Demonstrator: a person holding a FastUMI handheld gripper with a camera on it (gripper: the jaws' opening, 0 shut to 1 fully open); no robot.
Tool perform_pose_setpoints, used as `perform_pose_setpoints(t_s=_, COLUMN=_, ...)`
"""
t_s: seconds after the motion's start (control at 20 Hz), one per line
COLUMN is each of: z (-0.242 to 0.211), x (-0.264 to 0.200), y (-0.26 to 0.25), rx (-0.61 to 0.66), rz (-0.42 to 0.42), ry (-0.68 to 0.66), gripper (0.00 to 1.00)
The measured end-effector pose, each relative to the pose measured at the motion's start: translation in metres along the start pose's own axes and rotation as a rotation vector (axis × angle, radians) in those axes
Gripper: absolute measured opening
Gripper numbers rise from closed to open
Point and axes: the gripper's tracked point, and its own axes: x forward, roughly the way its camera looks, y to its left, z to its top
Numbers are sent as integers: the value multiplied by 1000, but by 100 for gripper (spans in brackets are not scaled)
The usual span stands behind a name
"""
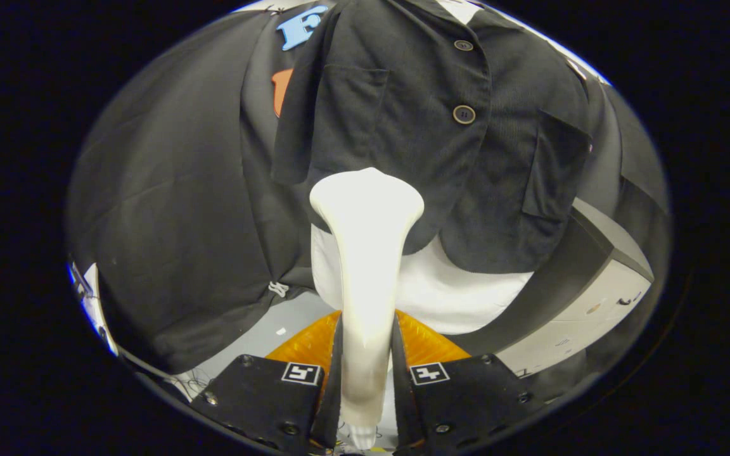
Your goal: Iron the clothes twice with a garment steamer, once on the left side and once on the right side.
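**Steamer held against lower front of jacket**

The gripper (365, 354) is nearest, its two fingers (333, 373) closed tight on the slim handle of the white garment steamer (365, 266), one pressing each side. The steamer runs straight ahead toward 12 o'clock, and its flared head sits at the hem of the dark jacket (428, 126), just left of the button line. The jacket hangs buttoned on a white mannequin torso (454, 291), two buttons (464, 114) showing at about 1 o'clock beyond the steamer head. A chest pocket lies at 11 o'clock, another at 2 o'clock. An orange base (428, 345) shows just behind the fingers. A pale cabinet (599, 285) stands at 3 o'clock.
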Motion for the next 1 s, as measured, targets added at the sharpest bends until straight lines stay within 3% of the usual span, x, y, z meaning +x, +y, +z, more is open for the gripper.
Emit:
perform_pose_setpoints(t_s=0.55, z=36, x=-46, y=-23, rx=26, rz=30, ry=-71, gripper=38)
perform_pose_setpoints(t_s=1.0, z=68, x=-116, y=-100, rx=85, rz=-17, ry=-181, gripper=38)
